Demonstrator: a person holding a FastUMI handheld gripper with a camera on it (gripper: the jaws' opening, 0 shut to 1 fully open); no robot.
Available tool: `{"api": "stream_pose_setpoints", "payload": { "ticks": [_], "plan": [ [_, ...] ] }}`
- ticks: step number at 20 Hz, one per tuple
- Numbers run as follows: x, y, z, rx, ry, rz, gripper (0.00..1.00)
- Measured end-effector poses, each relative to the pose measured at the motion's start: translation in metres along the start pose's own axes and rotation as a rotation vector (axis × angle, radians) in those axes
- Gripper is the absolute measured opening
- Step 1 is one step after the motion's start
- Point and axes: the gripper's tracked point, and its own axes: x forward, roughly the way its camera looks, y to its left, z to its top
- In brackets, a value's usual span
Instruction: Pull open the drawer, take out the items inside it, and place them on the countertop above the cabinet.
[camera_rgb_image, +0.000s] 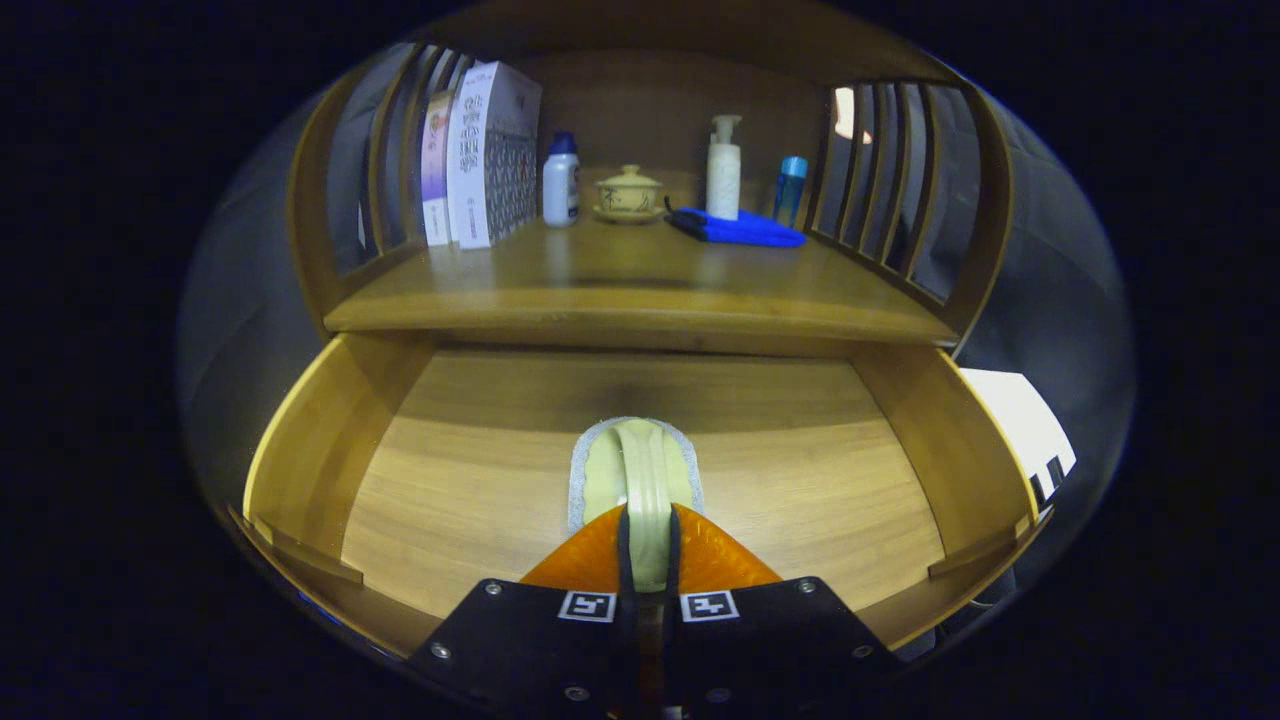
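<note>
The wooden drawer stands pulled open below the countertop. Inside it, over the middle of the drawer floor, is a pale green pad with a grey felt rim and an arched handle. My gripper is shut on that handle, one finger pressing on each side of the arch. The pad's far end reaches ahead of the fingertips. I cannot tell whether the pad rests on the drawer floor or hangs just above it.
On the countertop stand two upright boxes, a white bottle with a blue cap, a lidded ceramic cup, a pump bottle, a small blue bottle and a folded blue cloth. Slatted side panels flank it.
</note>
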Motion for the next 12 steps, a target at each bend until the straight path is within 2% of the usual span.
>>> {"api": "stream_pose_setpoints", "payload": {
  "ticks": [7,12],
  "plan": [
    [-0.035,-0.023,0.046,0.123,-0.167,0.004,0.09],
    [-0.041,-0.035,0.084,0.146,-0.255,-0.012,0.09]
  ]
}}
